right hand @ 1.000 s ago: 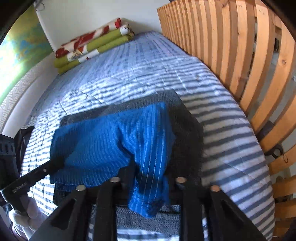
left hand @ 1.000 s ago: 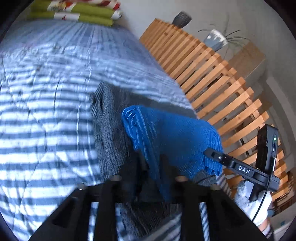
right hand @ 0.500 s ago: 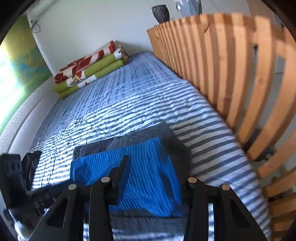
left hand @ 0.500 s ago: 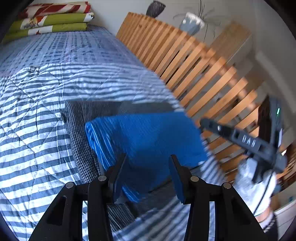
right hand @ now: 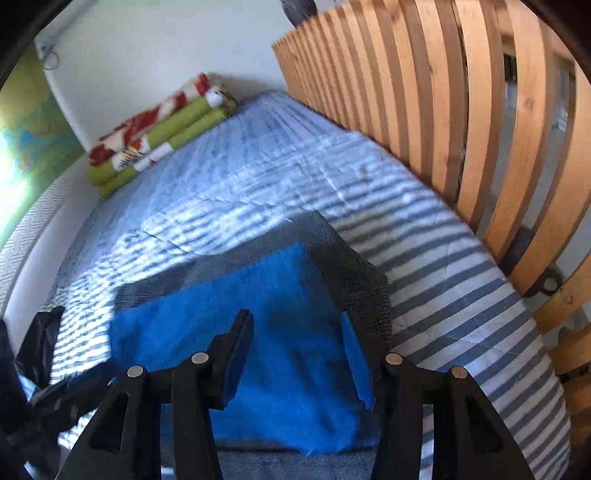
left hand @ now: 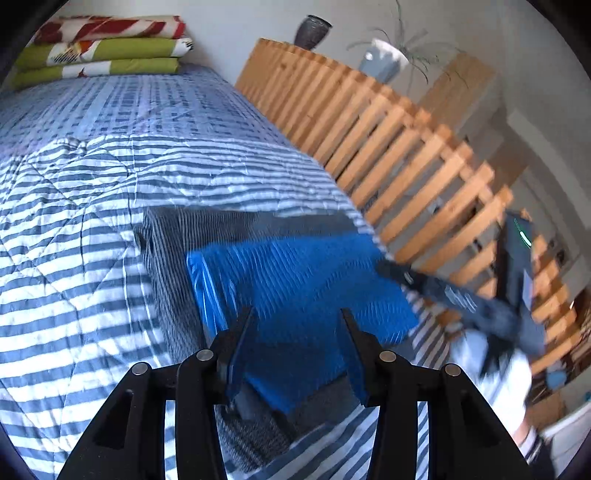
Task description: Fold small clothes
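Note:
A bright blue ribbed garment (left hand: pixel 295 288) lies folded flat on a grey folded garment (left hand: pixel 177 240) on the striped bedspread (left hand: pixel 74 229). My left gripper (left hand: pixel 295 321) hovers just above the blue garment's near edge, open, nothing between its fingers. In the right wrist view the blue garment (right hand: pixel 258 325) lies under my right gripper (right hand: pixel 295 325), whose jaws are opening with nothing pinched between them. The grey garment (right hand: pixel 351 273) shows around the blue one. The right gripper (left hand: pixel 454 295) appears blurred at the right of the left wrist view, held by a white-gloved hand (left hand: pixel 495 373).
A slatted wooden rail (left hand: pixel 388 147) runs along the bed's right side (right hand: pixel 461 129). Folded green and red-white bedding (left hand: pixel 99 48) is stacked at the far end by the wall. A vase (left hand: pixel 312 29) and a potted plant (left hand: pixel 384 55) stand beyond the rail.
Both grippers let go of the blue garment, which dropped flat onto the grey one. Both grippers opened and lifted back slightly.

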`<move>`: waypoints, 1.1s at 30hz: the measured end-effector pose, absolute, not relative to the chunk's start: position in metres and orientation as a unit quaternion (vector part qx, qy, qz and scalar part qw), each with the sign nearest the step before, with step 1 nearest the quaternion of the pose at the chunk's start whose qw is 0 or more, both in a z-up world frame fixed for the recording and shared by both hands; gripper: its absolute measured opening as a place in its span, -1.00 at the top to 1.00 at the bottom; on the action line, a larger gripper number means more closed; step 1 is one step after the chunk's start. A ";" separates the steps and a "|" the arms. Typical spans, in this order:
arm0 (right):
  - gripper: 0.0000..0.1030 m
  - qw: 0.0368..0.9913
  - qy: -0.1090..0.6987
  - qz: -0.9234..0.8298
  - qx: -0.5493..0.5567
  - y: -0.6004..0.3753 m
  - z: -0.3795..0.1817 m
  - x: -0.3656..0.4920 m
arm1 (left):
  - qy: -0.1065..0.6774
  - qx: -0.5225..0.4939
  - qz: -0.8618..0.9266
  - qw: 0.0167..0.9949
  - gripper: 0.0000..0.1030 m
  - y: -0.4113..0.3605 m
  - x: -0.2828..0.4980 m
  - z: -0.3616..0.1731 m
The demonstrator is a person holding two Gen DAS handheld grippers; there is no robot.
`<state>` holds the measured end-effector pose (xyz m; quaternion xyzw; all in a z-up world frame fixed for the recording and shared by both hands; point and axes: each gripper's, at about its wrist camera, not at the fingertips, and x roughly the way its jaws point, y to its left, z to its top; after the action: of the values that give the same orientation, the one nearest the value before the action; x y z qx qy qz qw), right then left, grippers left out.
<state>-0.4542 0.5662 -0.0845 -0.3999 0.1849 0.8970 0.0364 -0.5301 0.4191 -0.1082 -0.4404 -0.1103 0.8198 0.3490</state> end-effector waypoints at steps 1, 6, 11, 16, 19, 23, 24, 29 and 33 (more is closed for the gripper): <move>0.13 0.026 0.186 0.901 -0.392 0.562 -0.080 -0.453 | -0.124 -0.451 0.814 0.344 0.07 0.419 -0.537 -0.110; 0.13 0.013 0.144 0.897 -0.418 0.541 -0.091 -0.444 | -0.131 -0.479 0.808 0.317 0.09 0.420 -0.555 -0.131; 0.13 0.033 0.148 0.878 -0.454 0.550 -0.113 -0.433 | -0.101 -0.462 0.824 0.312 0.11 0.413 -0.533 -0.120; 0.15 0.068 0.108 0.860 -0.494 0.545 -0.114 -0.407 | -0.011 -0.483 0.820 0.306 0.04 0.420 -0.493 -0.125; 0.15 0.076 0.131 0.859 -0.489 0.544 -0.096 -0.382 | 0.001 -0.486 0.817 0.309 0.05 0.409 -0.463 -0.119; 0.15 0.064 0.147 0.863 -0.479 0.527 -0.061 -0.340 | -0.006 -0.472 0.824 0.313 0.04 0.374 -0.412 -0.086; 0.15 0.061 0.149 0.866 -0.474 0.518 -0.051 -0.326 | -0.005 -0.470 0.827 0.310 0.04 0.365 -0.400 -0.076; 0.15 0.027 0.164 0.879 -0.446 0.462 0.001 -0.264 | -0.006 -0.457 0.842 0.287 -0.06 0.294 -0.327 -0.019; 0.14 0.016 0.132 0.894 -0.428 0.405 0.041 -0.207 | -0.007 -0.438 0.854 0.281 -0.24 0.241 -0.275 0.027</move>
<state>-0.2068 0.4050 0.0415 -0.4276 0.1316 0.8942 0.0164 -0.2748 0.2414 0.0271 -0.4379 -0.0071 0.8538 0.2815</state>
